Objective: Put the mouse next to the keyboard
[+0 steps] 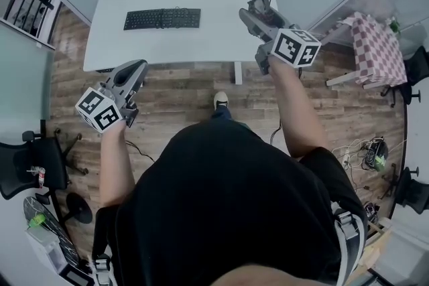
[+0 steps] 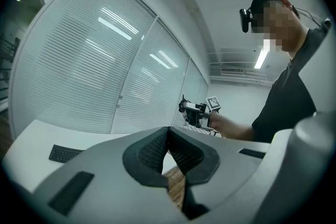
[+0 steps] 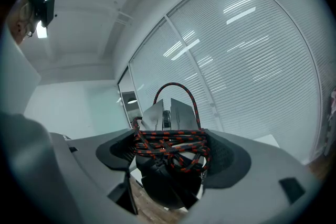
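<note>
Table top: keyboard lies left of ctr, toward the rear edge. Bare surface to its right, in front, and at the left end gives open approach from the front edge. Rear closed off by glass partition w/ blinds. Right end: right gripper, clamped on mouse w/ coiled cable, hangs over that edge. Checked table at right and office chair at left stand well apart from the table.
</note>
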Demonstrator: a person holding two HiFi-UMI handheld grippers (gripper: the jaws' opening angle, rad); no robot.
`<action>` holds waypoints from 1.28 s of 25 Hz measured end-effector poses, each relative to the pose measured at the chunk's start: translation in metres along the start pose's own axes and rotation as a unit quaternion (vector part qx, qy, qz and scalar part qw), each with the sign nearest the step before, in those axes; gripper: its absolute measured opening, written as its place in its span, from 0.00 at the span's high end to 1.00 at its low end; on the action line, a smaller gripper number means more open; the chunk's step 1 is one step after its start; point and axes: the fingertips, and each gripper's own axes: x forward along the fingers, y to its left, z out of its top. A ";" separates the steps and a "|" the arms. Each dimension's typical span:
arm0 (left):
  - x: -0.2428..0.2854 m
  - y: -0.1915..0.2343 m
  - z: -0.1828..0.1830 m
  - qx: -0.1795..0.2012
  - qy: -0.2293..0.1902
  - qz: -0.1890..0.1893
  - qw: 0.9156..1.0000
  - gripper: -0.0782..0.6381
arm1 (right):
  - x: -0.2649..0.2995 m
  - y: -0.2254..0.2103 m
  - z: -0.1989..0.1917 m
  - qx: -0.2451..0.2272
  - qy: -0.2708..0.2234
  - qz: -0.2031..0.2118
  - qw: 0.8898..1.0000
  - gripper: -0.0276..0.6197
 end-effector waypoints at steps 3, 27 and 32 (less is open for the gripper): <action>0.010 0.006 0.000 0.000 0.005 0.002 1.000 0.86 | 0.008 -0.008 0.002 0.001 0.002 0.003 1.000 0.33; 0.098 0.053 0.009 -0.019 0.008 0.021 1.000 0.86 | 0.072 -0.097 0.012 0.015 0.035 0.015 0.999 0.33; 0.113 0.067 0.015 -0.021 0.001 0.029 0.999 0.86 | 0.090 -0.113 0.014 0.017 0.046 0.020 0.999 0.33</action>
